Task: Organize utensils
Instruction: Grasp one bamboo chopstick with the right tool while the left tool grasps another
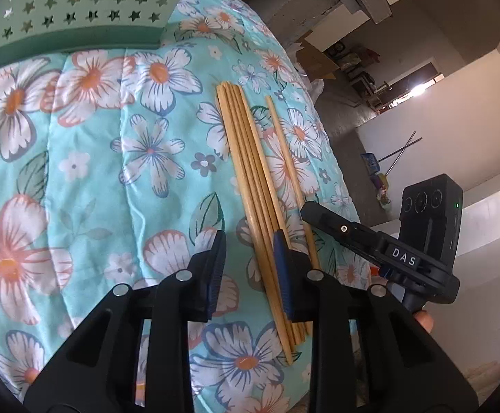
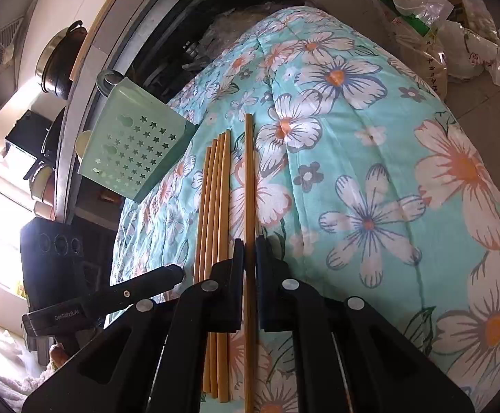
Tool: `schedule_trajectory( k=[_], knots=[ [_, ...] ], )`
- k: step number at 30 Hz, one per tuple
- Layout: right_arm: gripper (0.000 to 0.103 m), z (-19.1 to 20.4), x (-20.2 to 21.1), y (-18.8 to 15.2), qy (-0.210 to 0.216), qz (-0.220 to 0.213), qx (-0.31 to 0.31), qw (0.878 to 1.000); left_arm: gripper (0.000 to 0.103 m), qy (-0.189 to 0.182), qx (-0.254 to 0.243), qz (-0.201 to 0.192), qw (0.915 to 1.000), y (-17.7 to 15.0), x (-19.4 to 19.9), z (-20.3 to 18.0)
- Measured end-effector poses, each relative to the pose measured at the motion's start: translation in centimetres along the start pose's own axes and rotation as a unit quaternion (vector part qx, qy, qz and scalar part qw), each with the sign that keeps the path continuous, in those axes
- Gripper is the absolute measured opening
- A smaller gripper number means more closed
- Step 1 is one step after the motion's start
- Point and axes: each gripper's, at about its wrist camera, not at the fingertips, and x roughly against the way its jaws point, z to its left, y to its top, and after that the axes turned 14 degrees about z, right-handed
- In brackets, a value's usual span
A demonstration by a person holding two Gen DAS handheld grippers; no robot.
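Several wooden chopsticks (image 1: 250,179) lie in a bundle on the floral quilt (image 1: 112,172), with one single chopstick (image 1: 286,158) apart to their right. My left gripper (image 1: 250,261) is open, its jaws straddling the near part of the bundle. My right gripper (image 2: 249,275) is shut on the single chopstick (image 2: 249,179), beside the bundle (image 2: 215,206). The right gripper also shows in the left wrist view (image 1: 313,211). A green utensil holder with star holes (image 1: 78,10) lies on the quilt beyond; it also shows in the right wrist view (image 2: 133,151).
The quilt (image 2: 370,172) covers a rounded mound that drops off at its edges. Plastic bags (image 2: 456,34) lie on the floor beyond it. A pot (image 2: 61,62) and kitchen shelving stand at the left in the right wrist view.
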Motion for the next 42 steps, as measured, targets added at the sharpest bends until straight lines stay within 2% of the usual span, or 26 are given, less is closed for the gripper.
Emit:
schedule_trajectory(
  k=[5, 9, 22, 29, 35, 39, 42],
  knots=[
    [0.007, -0.2, -0.1, 0.2, 0.003, 0.003, 0.000, 1.000, 0.023, -0.043, 0.032, 0.018, 0.9984, 0.9, -1.3, 0.8],
    [0.007, -0.4, -0.2, 0.2, 0.008, 0.004, -0.001, 1.000, 0.016, -0.048, 0.046, 0.023, 0.9975, 1.2, -2.1, 1.3],
    [0.007, -0.5, -0.3, 0.2, 0.004, 0.004, -0.001, 1.000, 0.006, -0.093, 0.076, 0.017, 0.9926, 1.1, -2.2, 2.9],
    [0.007, -0.3, -0.4, 0.1, -0.003, 0.003, -0.001, 1.000, 0.006, -0.091, 0.081, 0.000, 0.9925, 0.3, -0.7, 3.4],
    [0.007, -0.1, -0.4, 0.2, -0.008, 0.004, -0.001, 1.000, 0.006, -0.076, 0.080, -0.030, 0.9935, -1.2, 2.0, 4.0],
    [0.007, 0.1, -0.4, 0.2, -0.011, 0.009, -0.001, 1.000, 0.006, -0.046, 0.084, -0.052, 0.9940, -2.5, 4.0, 4.7],
    [0.007, 0.3, -0.5, 0.2, -0.015, 0.013, -0.002, 1.000, 0.006, -0.004, 0.095, -0.066, 0.9933, -3.8, 5.6, 5.6]
  ],
)
